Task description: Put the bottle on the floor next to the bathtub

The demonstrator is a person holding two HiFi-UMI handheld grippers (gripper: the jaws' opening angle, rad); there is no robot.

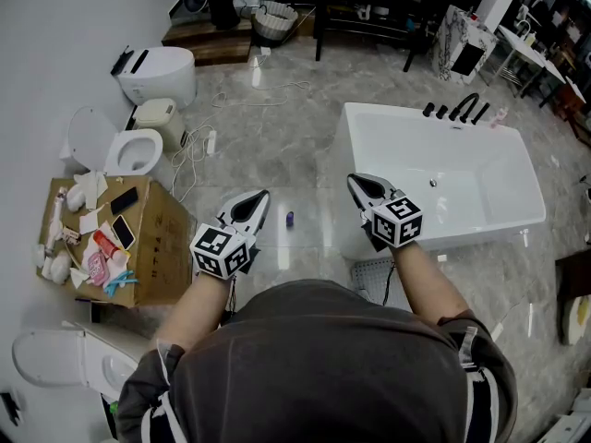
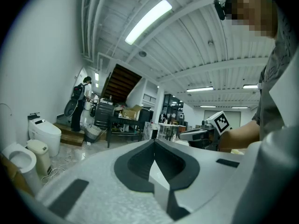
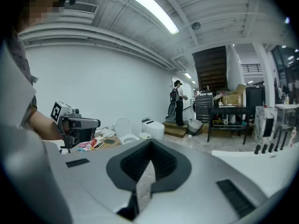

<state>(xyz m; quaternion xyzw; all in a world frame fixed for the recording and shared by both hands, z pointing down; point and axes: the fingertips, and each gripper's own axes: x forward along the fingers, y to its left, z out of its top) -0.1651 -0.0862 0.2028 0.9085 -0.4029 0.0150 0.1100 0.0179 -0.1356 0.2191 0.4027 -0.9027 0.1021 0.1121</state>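
- Head view: we're looking down at both grippers held out side by side. The left gripper (image 1: 259, 199) and the right gripper (image 1: 356, 184) both have their jaws pressed together, and neither is holding anything.
- The little purple bottle (image 1: 290, 218) sits on the grey floor (image 1: 277, 141) between the two tips. It's at about 9 o'clock from the white bathtub (image 1: 343, 169), near its wall but not touching. We can't tell if it's upright or lying down, it's too small.
- A cardboard box (image 1: 162, 266) with clutter on top is at 9 o'clock of the left gripper.
- Left gripper view: the jaws meet tip to tip with nothing between them. The right gripper pokes in at 3 o'clock, and a toilet (image 2: 44, 136) sits at 8 o'clock.
- Right gripper view: same deal, jaws closed on each other and nothing pinched. We see the left gripper at 9 o'clock and the bathtub's rim at 4 o'clock.
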